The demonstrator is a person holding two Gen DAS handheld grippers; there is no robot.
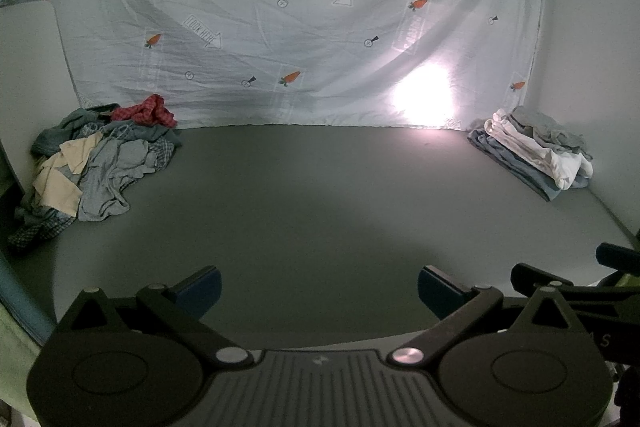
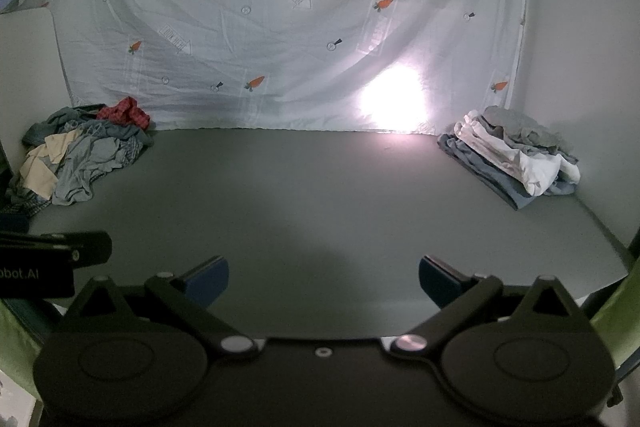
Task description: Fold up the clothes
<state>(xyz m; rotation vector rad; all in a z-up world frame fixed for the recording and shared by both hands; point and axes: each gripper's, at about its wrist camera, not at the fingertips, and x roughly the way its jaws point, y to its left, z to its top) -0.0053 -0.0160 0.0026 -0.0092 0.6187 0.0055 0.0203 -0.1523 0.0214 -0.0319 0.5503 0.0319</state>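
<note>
A heap of unfolded clothes (image 1: 96, 163) (image 2: 80, 155) in grey, cream, checked blue and red lies at the far left of the grey table (image 1: 320, 195) (image 2: 320, 195). A stack of folded clothes (image 1: 536, 155) (image 2: 516, 159), white and grey on blue, sits at the far right. My left gripper (image 1: 320, 293) hangs open over the table's near edge with nothing between its blue-padded fingers. My right gripper (image 2: 324, 283) is open and empty too, beside the left one. Both are far from either pile.
A pale sheet (image 1: 304, 15) printed with carrots and arrows hangs behind the table, with a bright light spot low on the right. White walls close in the left and right sides. The right gripper's body (image 1: 580, 287) shows at the left view's right edge.
</note>
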